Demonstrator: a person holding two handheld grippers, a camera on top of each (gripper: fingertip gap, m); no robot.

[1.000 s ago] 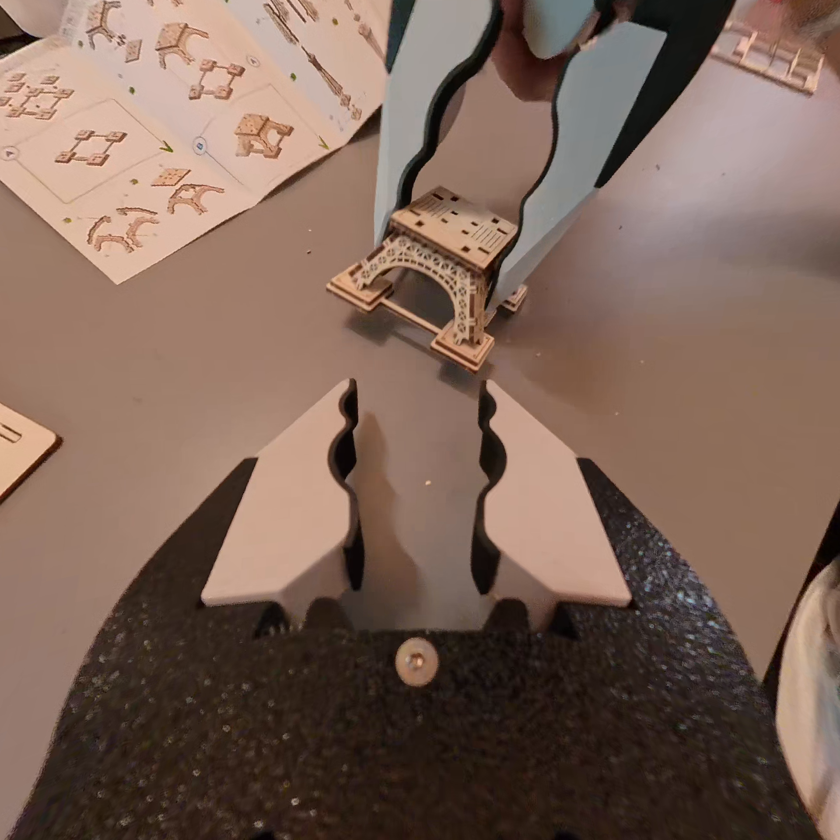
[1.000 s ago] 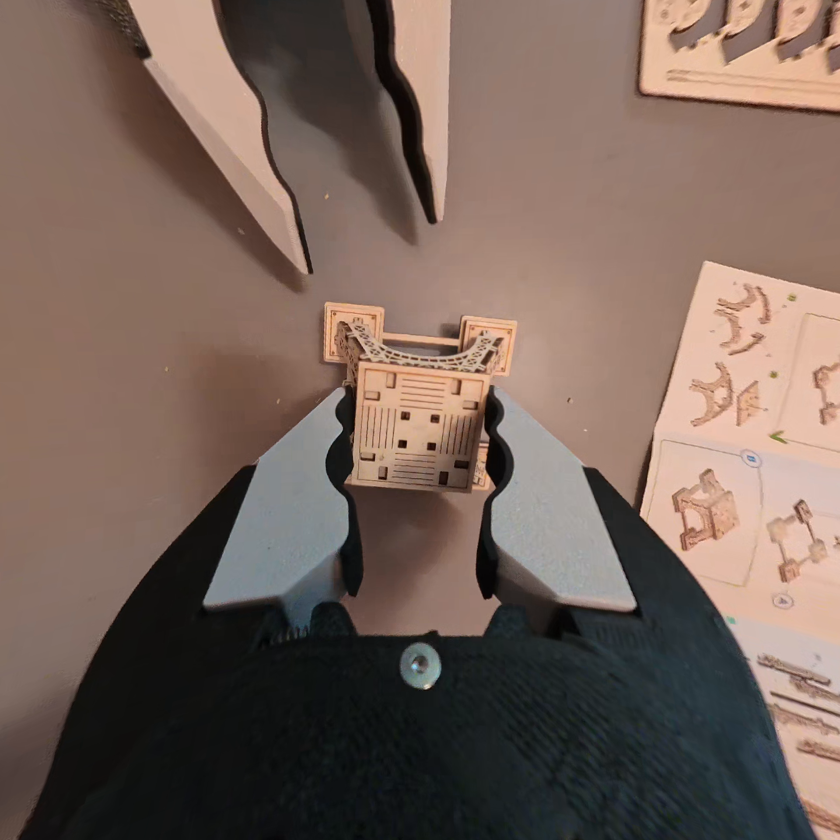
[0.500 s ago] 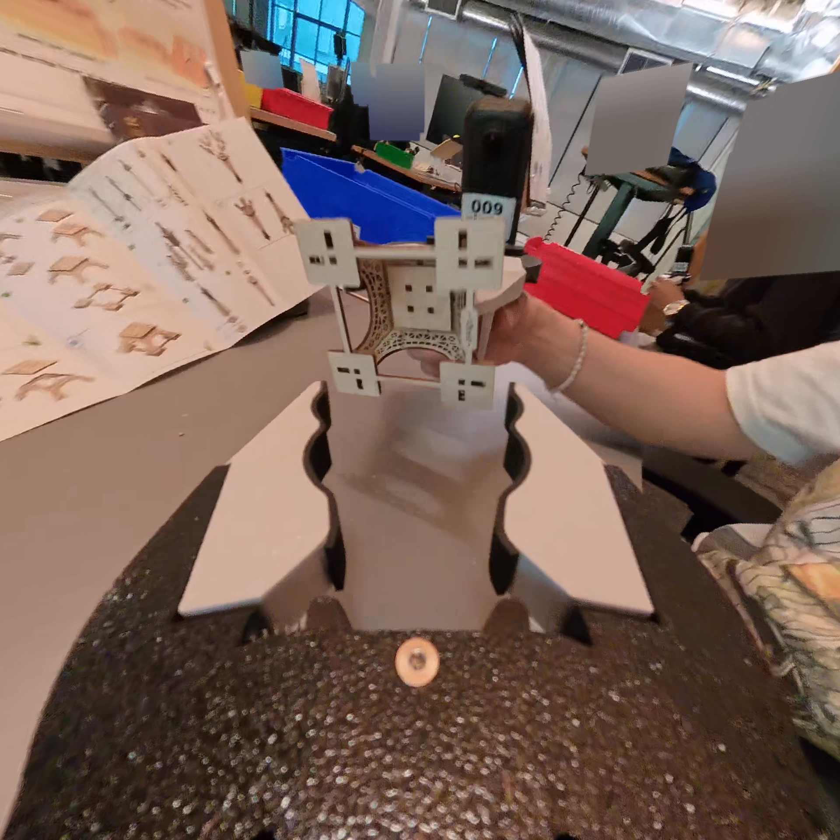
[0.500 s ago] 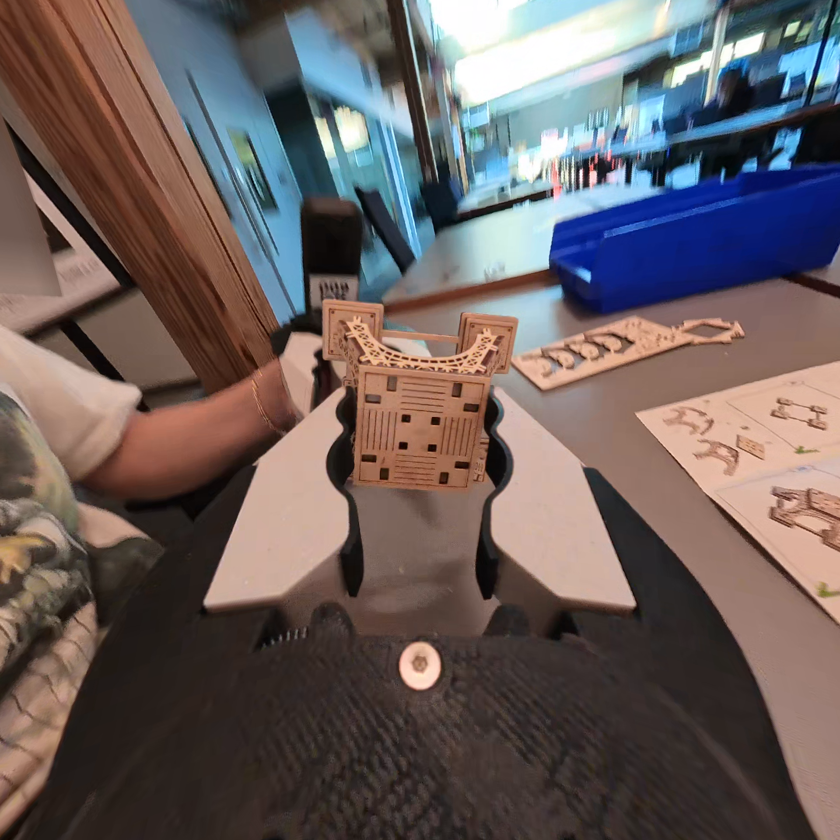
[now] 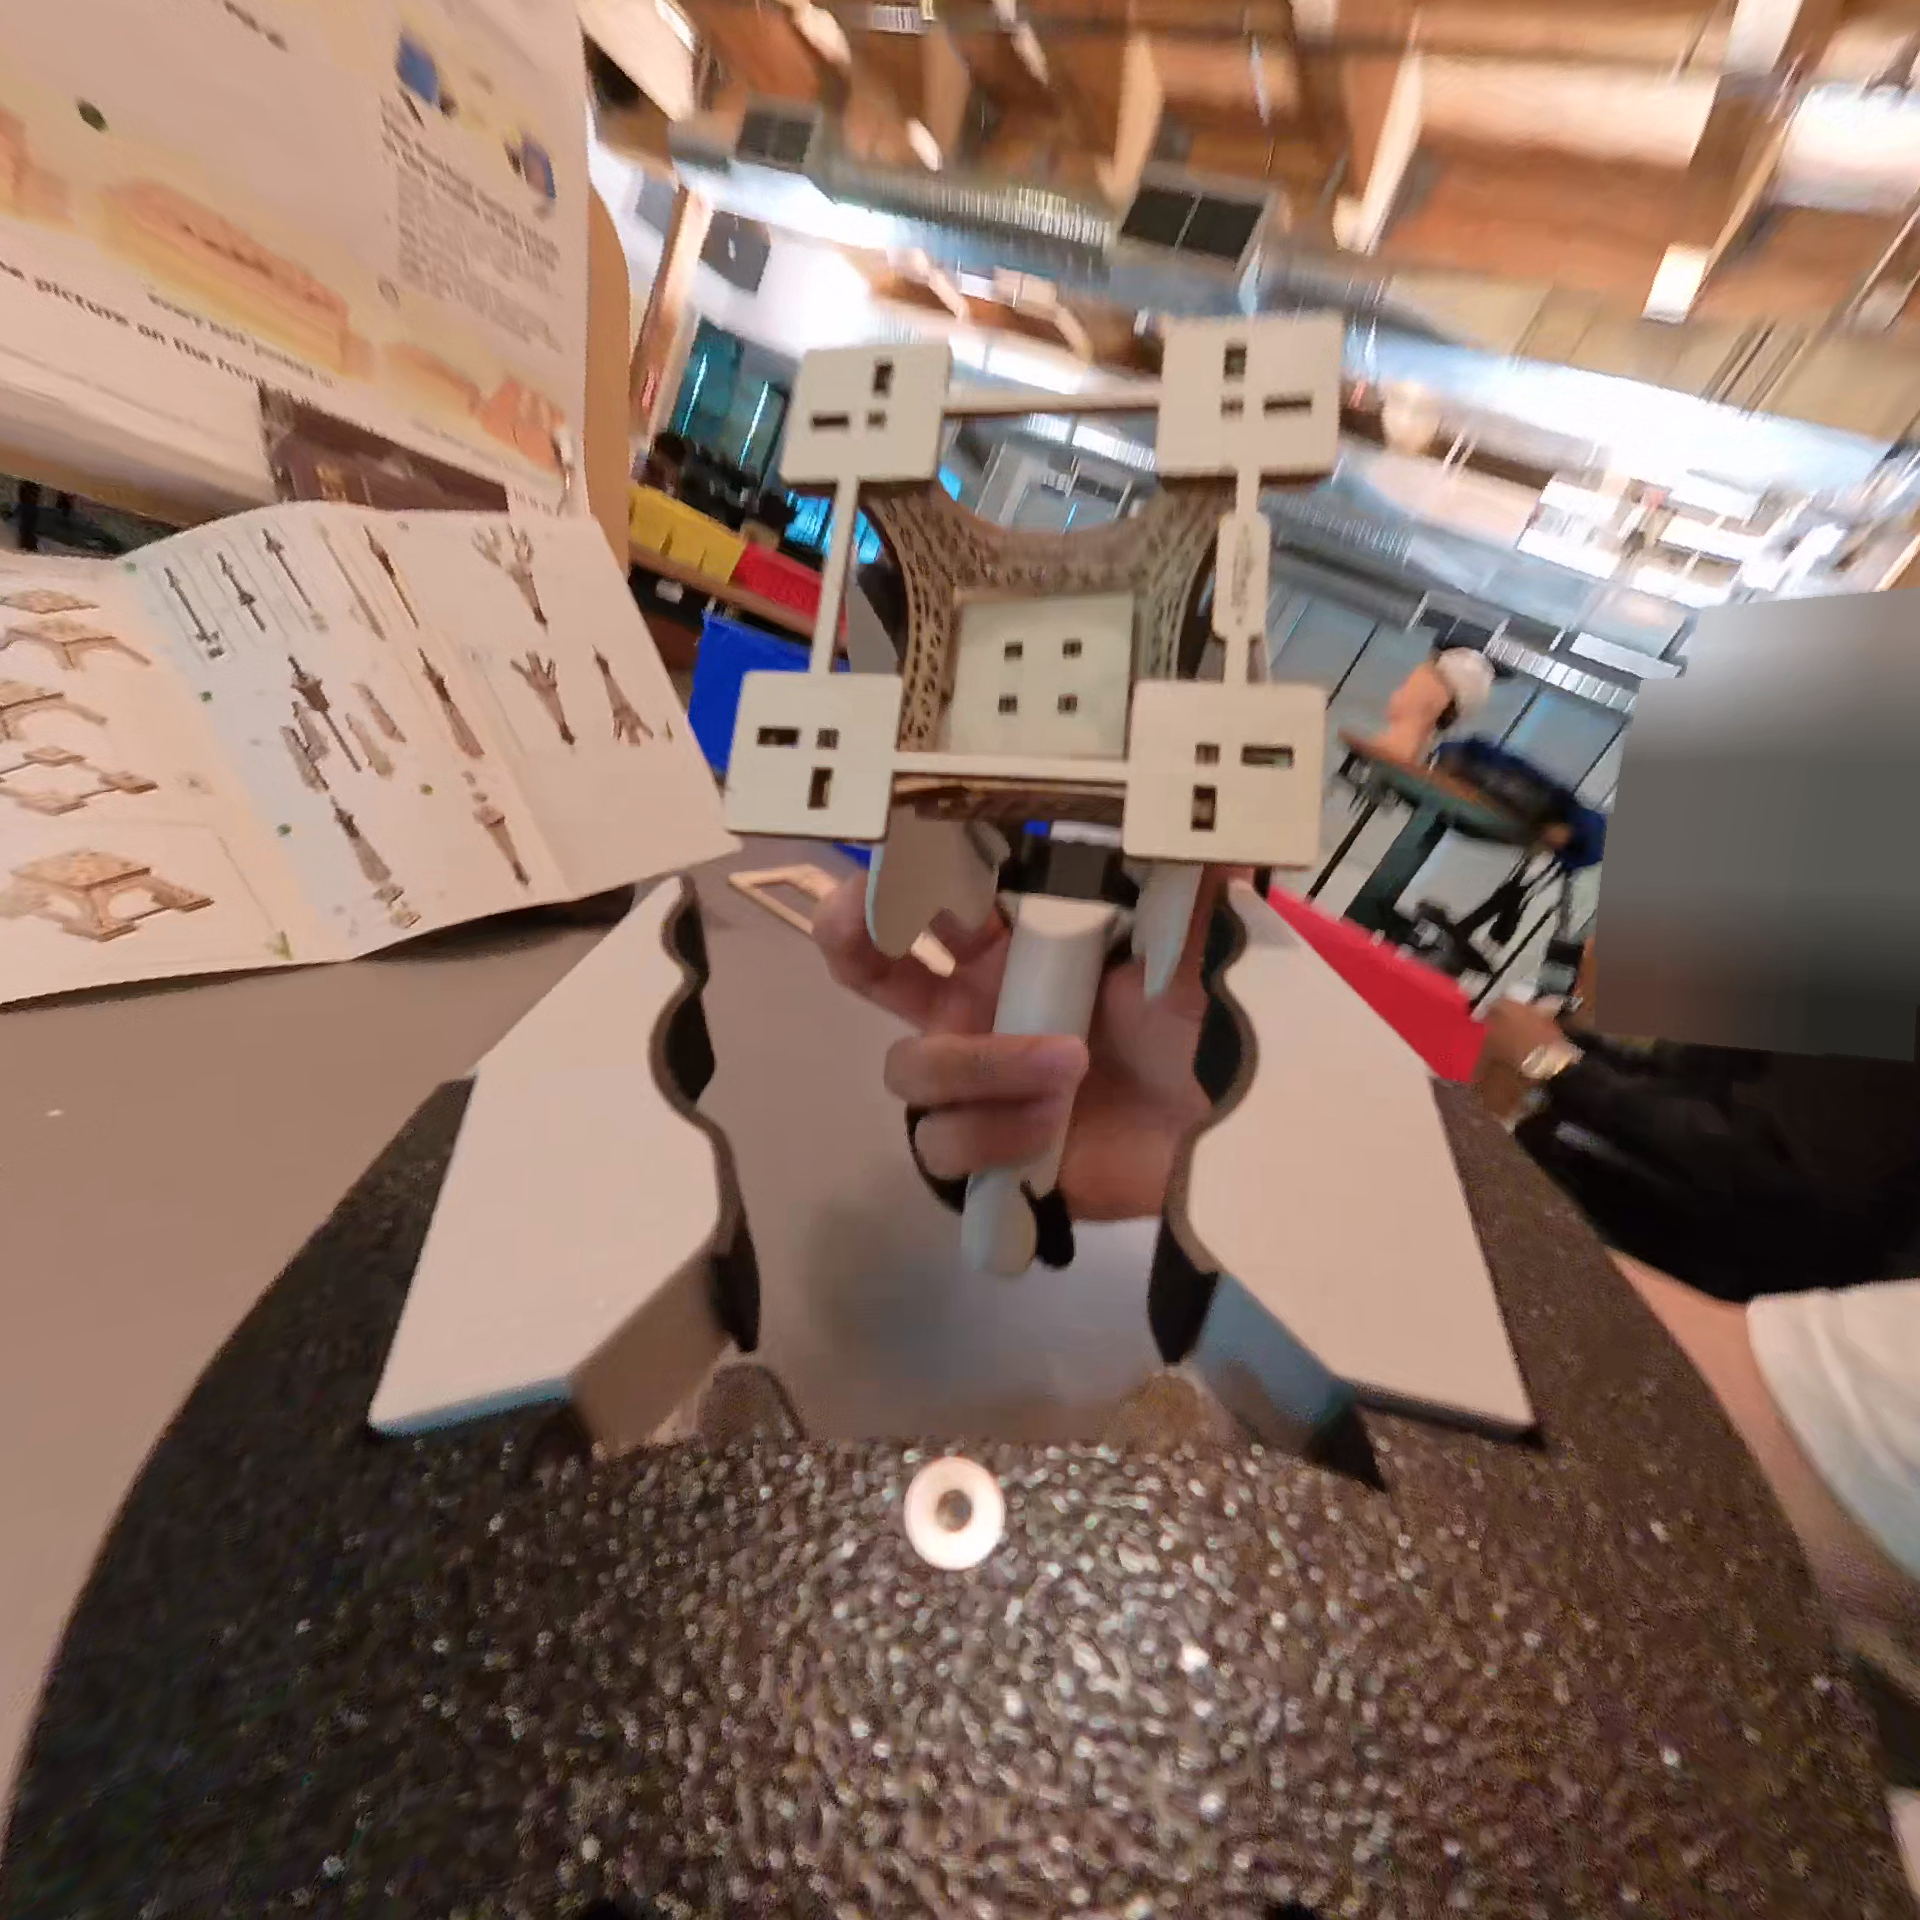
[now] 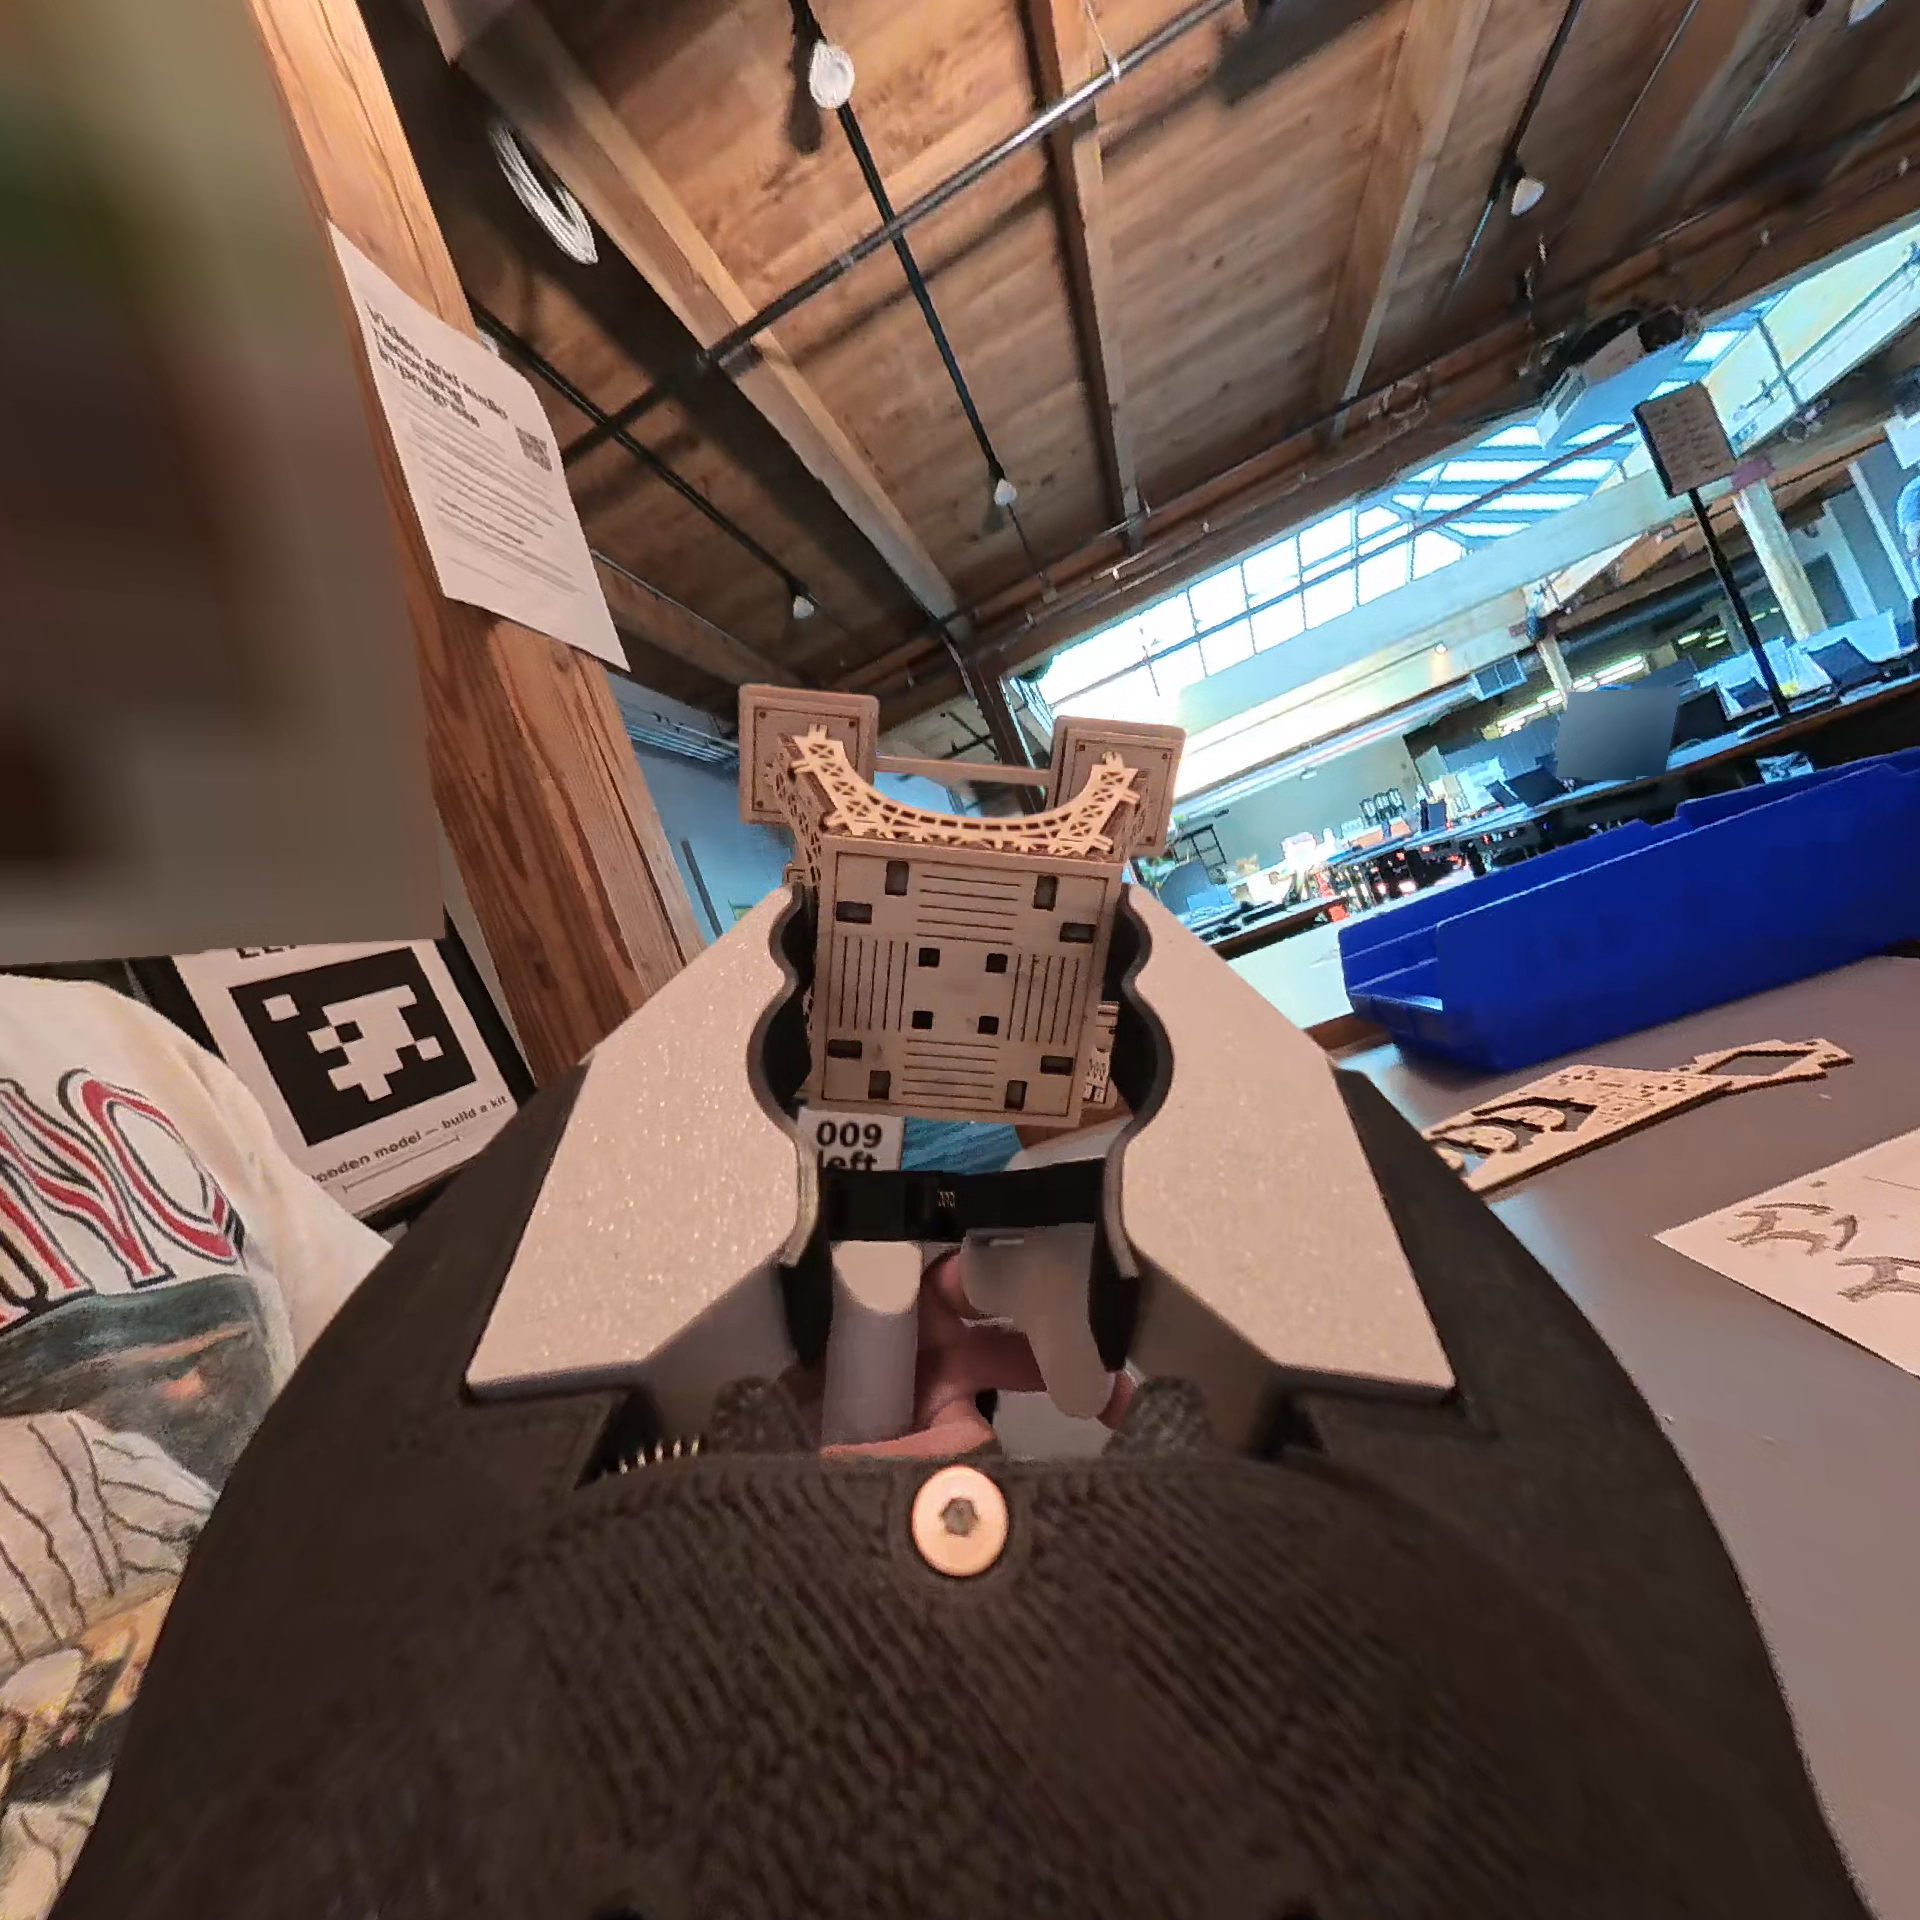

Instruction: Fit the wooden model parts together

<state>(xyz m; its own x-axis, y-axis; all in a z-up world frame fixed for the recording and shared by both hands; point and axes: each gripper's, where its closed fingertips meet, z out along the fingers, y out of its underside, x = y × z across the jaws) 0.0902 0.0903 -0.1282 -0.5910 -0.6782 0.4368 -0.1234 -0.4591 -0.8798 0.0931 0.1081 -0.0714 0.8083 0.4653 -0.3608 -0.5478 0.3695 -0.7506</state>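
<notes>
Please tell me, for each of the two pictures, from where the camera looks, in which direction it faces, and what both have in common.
Left wrist view: sits on the left tongs, open and empty, tilted up over the grey table; faces the wooden tower base from its underside, with a hand below it.
Right wrist view: sits on the right tongs, shut on the tower base's top platform, tilted up toward the ceiling; a printed sleeve shows at left.
Shared: the tower base, seen from opposite sides, and the instruction sheet.

Pale wooden model base (image 6: 961, 997) with lattice arches, grey-fingered right gripper (image 6: 961, 1023), blue bin (image 6: 1621, 982)
</notes>
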